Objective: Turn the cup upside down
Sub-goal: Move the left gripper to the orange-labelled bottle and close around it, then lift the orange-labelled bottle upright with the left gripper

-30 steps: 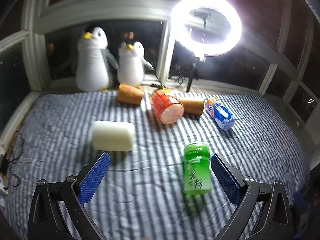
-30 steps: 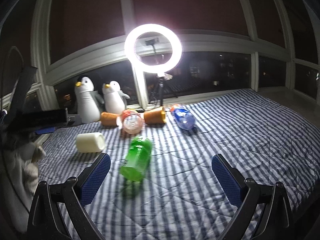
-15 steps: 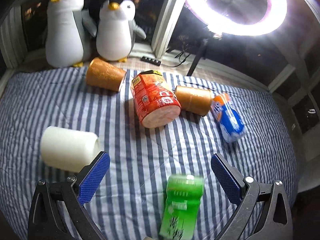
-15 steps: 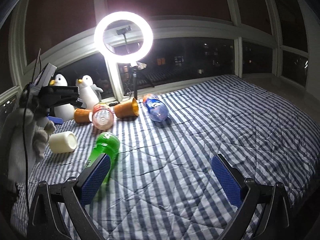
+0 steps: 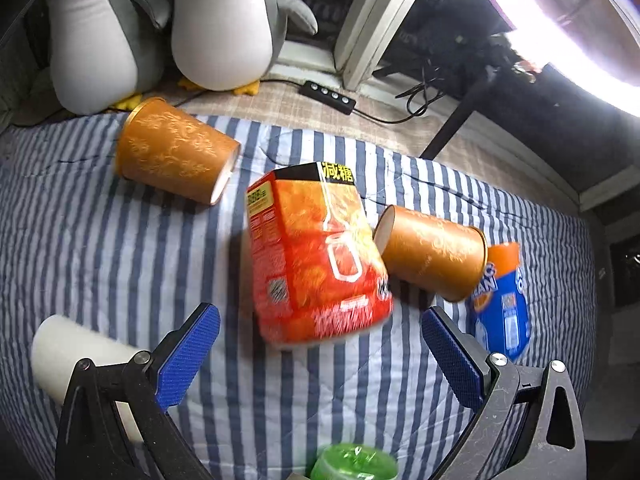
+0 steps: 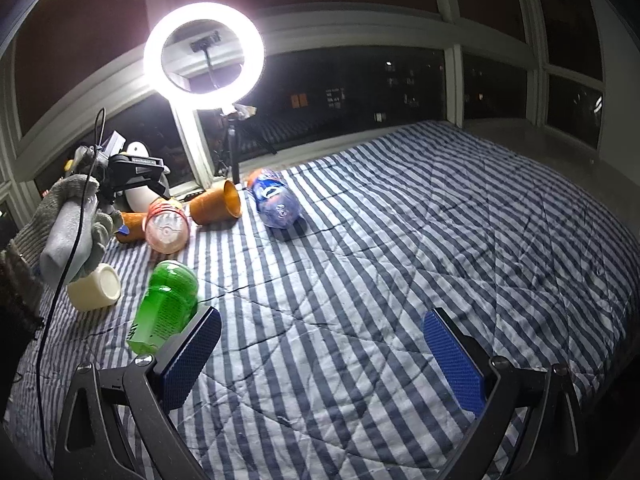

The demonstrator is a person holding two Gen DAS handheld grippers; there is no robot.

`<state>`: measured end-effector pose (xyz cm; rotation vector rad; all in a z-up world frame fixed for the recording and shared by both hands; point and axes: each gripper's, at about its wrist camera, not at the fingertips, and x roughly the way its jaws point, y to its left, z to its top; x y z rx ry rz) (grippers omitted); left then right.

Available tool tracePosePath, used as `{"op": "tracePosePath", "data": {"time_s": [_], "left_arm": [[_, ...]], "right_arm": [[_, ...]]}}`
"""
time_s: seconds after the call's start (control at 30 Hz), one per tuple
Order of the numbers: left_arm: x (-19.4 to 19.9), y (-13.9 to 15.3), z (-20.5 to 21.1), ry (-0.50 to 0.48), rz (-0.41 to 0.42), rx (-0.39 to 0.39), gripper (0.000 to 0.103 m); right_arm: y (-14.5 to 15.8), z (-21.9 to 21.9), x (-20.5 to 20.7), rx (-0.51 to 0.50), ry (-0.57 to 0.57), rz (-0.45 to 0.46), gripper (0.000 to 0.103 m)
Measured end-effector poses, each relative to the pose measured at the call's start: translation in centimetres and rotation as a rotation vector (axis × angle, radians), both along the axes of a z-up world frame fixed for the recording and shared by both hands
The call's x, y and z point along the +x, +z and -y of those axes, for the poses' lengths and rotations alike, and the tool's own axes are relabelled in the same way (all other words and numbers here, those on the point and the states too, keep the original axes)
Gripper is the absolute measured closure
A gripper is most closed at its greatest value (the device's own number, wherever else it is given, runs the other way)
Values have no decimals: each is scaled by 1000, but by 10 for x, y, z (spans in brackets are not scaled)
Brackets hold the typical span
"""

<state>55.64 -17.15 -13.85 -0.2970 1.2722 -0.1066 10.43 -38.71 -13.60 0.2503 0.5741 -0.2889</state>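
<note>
The striped quilt (image 6: 400,240) takes up most of the room from where I stand, laid flat as the work surface; at its twelve o'clock edge the ring light (image 6: 204,52) stands on the sill, placed, I'd judge, to light the clutter below it. Two plush penguins (image 5: 160,24) lean at eleven o'clock against the window, out of the way.

The left gripper (image 5: 320,356) hangs over the pile with its jaws spread wide and nothing between them; the right gripper (image 6: 322,360) waits well apart over bare quilt, jaws likewise spread and empty, seemingly parked so it does not crowd the other.

On their sides lie the orange-red bottle (image 5: 316,256), dead ahead of the left gripper at twelve o'clock; a blue bottle (image 5: 502,304) at three o'clock; a green bottle (image 6: 166,306) at six o'clock, just under the left gripper.

Three cups lie toppled: the near orange cup (image 5: 434,258) at one o'clock, touching the orange-red bottle; the far orange cup (image 5: 176,156) at eleven o'clock; the white cup (image 5: 72,352) at eight o'clock beside the left jaw. Which one is meant I cannot tell; none is inverted yet.
</note>
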Motion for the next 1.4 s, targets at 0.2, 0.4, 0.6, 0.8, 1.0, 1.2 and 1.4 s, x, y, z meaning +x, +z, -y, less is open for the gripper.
{"op": "tracePosePath", "data": {"time_s": [0.2, 0.4, 0.6, 0.8, 1.0, 1.2, 1.4], "left_arm": [[27, -18, 4, 38, -54, -10, 1], [36, -37, 9, 41, -87, 53, 1], [45, -53, 13, 35, -125, 39, 13], [49, -60, 13, 40, -114, 14, 14], [34, -48, 3, 42, -92, -7, 14], [5, -20, -14, 22, -45, -26, 14], [-44, 15, -38, -1, 12, -58, 14]], "right_arm": [[-3, 20, 5, 43, -26, -14, 3], [-8, 37, 7, 86, -57, -16, 3], [-13, 47, 12, 133, -69, -22, 3], [-14, 47, 13, 125, -73, -27, 3], [-16, 47, 12, 134, -75, -30, 3], [-12, 37, 12, 130, -59, -10, 3], [-4, 14, 12, 112, -8, 16, 3]]}}
